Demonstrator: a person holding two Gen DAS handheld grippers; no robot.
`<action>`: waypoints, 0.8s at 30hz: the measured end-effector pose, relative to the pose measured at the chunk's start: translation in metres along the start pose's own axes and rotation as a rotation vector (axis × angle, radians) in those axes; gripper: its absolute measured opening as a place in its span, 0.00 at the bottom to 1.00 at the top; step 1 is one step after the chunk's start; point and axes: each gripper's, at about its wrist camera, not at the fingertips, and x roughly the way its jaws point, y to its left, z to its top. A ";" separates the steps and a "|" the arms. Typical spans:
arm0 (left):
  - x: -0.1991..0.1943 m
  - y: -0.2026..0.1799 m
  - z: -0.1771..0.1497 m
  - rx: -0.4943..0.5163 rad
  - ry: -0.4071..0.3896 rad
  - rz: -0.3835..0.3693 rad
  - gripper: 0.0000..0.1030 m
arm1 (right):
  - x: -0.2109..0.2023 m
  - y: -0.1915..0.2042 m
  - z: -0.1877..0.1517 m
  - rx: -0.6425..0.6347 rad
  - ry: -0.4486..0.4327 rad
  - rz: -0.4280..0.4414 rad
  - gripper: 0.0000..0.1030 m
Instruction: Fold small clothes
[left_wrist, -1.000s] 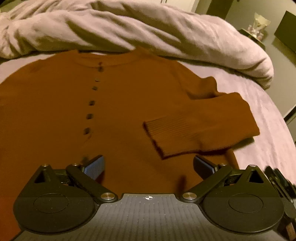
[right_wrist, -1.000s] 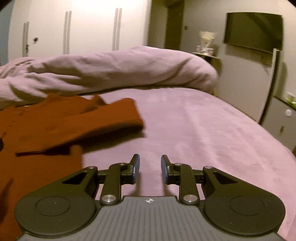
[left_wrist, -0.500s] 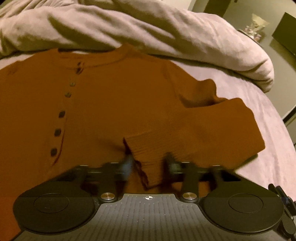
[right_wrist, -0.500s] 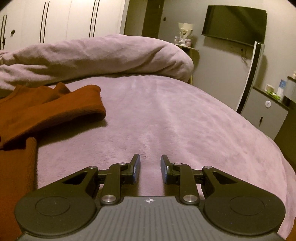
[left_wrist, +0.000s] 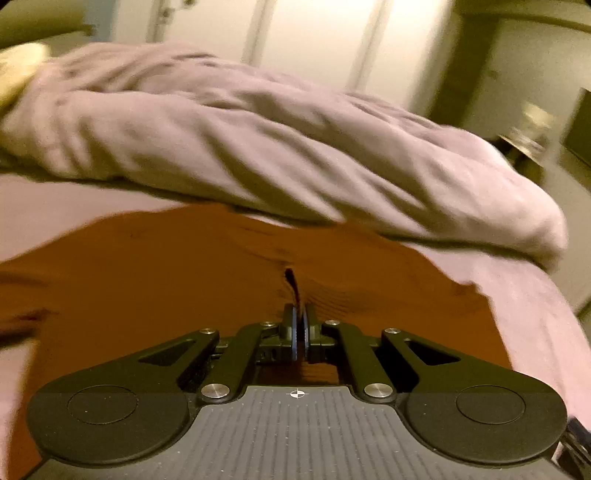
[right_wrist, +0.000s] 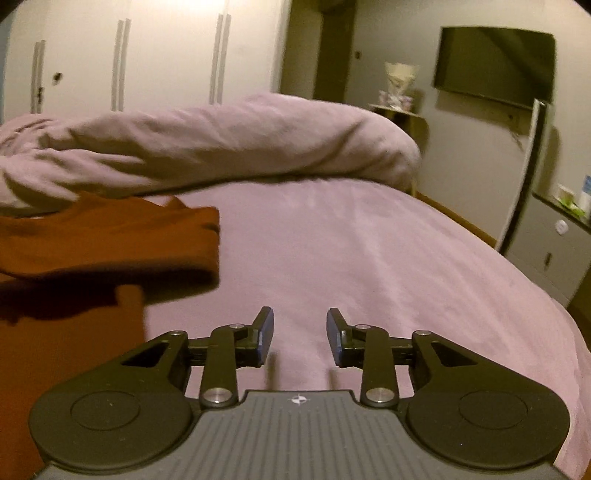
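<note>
Left gripper (left_wrist: 299, 325) clamped on rust-brown knit cardigan (left_wrist: 155, 280); right gripper (right_wrist: 300, 338) jaws apart, holding nothing.
Cardigan fabric puckers ahead of left fingertips, spread on mauve bed sheet (right_wrist: 369, 258). Same garment lies left of right gripper. Rumpled pale duvet (left_wrist: 280, 147) beyond.

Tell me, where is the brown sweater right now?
The brown sweater lies on the purple bed, just before the rumpled duvet; the left gripper pinches its fabric.
</note>
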 end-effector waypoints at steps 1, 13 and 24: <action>0.000 0.010 0.003 -0.007 -0.007 0.035 0.05 | -0.002 0.004 0.001 -0.006 -0.005 0.024 0.30; 0.041 0.088 -0.021 -0.091 0.106 0.239 0.51 | 0.003 0.069 0.021 -0.026 0.060 0.321 0.30; 0.065 0.100 -0.017 -0.146 0.165 0.045 0.13 | 0.085 0.066 0.019 0.517 0.295 0.637 0.44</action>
